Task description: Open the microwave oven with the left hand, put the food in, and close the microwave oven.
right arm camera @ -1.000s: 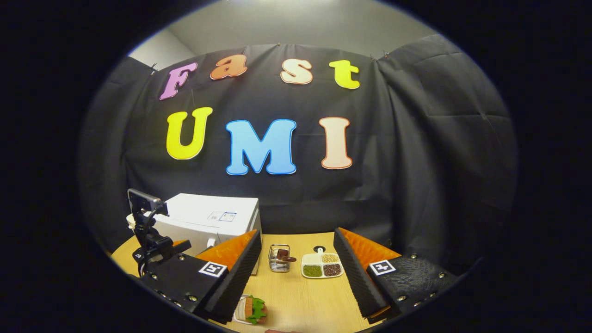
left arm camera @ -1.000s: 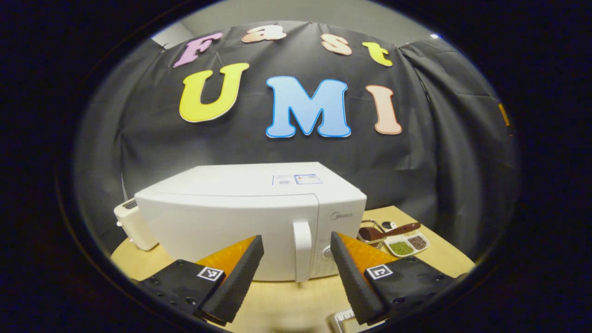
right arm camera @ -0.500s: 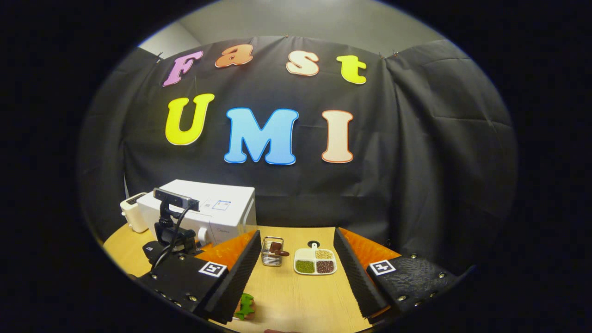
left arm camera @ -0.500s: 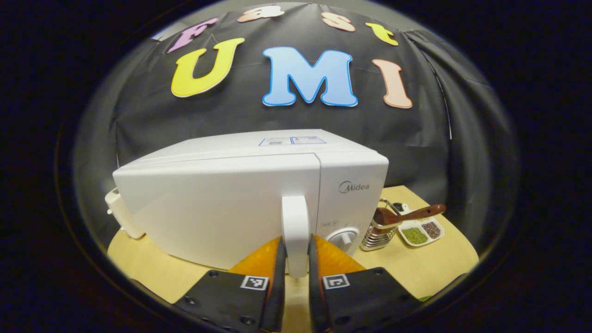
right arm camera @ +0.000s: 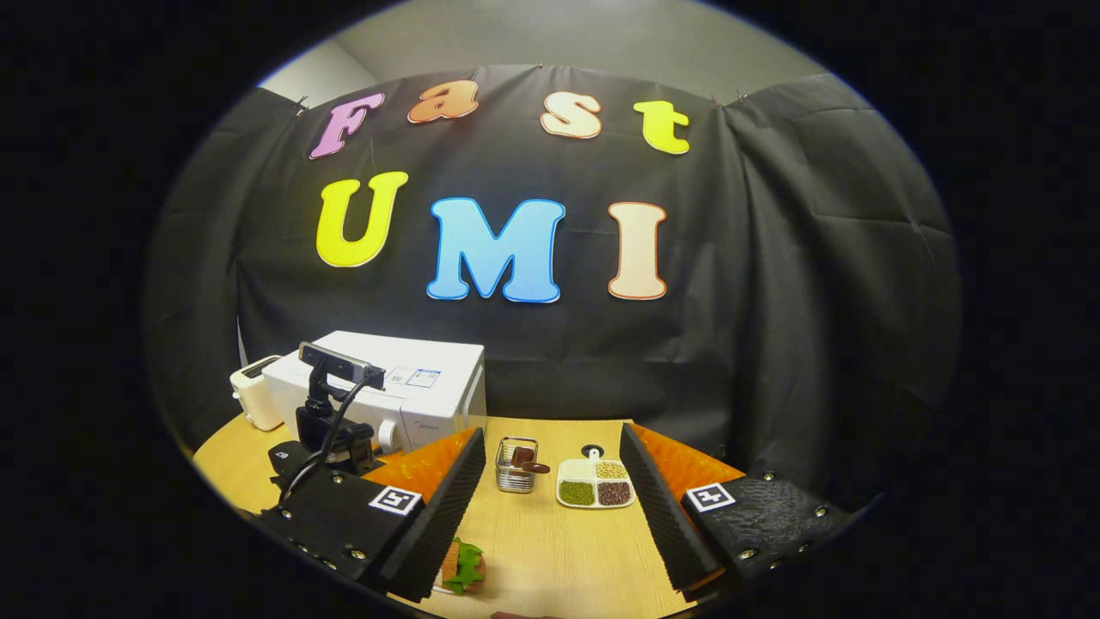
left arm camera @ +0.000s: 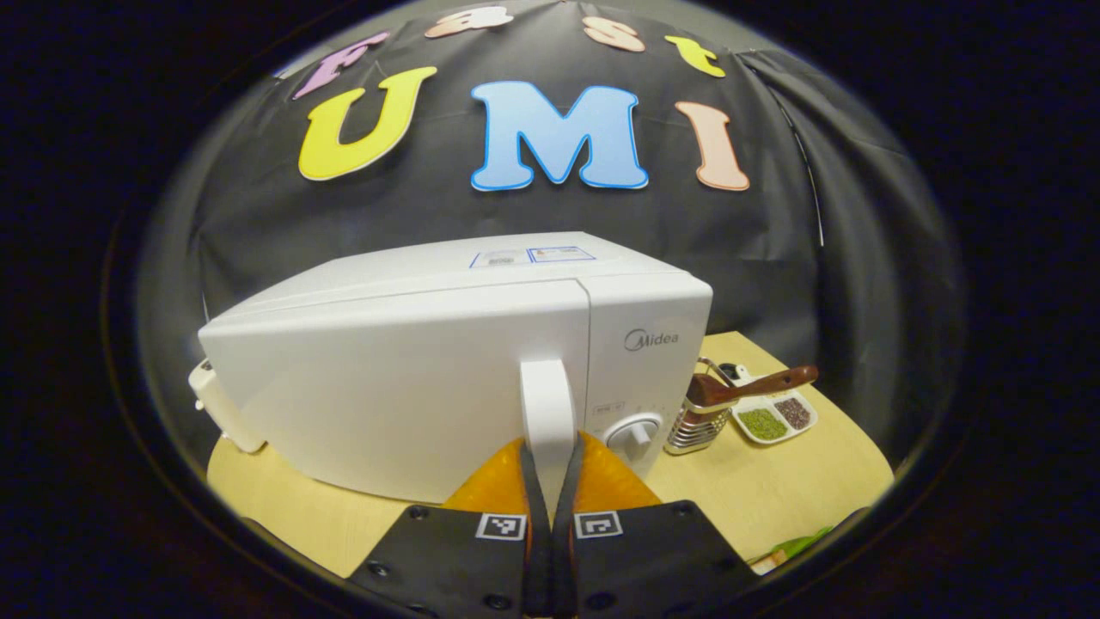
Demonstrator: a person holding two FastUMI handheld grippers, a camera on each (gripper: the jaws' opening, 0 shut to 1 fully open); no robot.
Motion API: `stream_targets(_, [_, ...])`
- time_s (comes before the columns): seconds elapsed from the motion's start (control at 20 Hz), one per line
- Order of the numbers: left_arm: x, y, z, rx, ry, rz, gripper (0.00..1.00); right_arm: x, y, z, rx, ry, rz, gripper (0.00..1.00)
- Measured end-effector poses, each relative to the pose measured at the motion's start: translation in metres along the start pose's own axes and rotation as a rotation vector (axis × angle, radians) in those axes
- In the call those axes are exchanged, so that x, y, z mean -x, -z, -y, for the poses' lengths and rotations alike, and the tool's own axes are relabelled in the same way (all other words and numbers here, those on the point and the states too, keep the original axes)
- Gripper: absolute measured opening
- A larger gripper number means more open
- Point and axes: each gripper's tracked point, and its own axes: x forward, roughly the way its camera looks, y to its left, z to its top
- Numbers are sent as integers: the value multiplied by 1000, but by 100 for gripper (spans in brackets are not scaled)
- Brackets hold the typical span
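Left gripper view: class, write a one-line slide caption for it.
Left gripper with jaws shut on the door handle of the closed white microwave on the wooden table.

Cloth-walled recording booth, wooden table (right arm camera: 559, 550)

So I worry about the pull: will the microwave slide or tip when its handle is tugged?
The microwave is a wide, low box, so tipping seems unlikely. It sits on a smooth wooden table, so it may slide slightly. The handle looks rigid.

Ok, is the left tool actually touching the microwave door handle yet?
Touching. The left gripper view shows the left tool closed on the door handle, both fingers pressed against its lower end.
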Motion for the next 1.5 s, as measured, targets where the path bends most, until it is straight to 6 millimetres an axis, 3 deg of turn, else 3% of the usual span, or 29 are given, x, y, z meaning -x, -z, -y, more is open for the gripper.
stream_targets(0.2, [5,2,0,5,13,-28,6,3,2,8,7,14,-1,96])
stream_targets(0.5, [69,34,-5,-22,63,-44,6,5,8,5,-9,1,-9,96])
stream_targets(0.8, [126,61,-22,-105,190,-73,6,22,11,-31,-50,-97,-32,96])
stream_targets(1.0, [177,86,-50,-149,285,-99,6,37,20,-50,-84,-129,-62,96])
stream_targets(1.2, [225,109,-92,-180,342,-130,6,51,26,-76,-112,-190,-90,96])
stream_targets(1.35, [253,123,-126,-195,348,-146,6,56,33,-93,-113,-206,-110,96])
stream_targets(1.5, [268,133,-156,-210,341,-160,6,58,45,-117,-115,-248,-140,96])
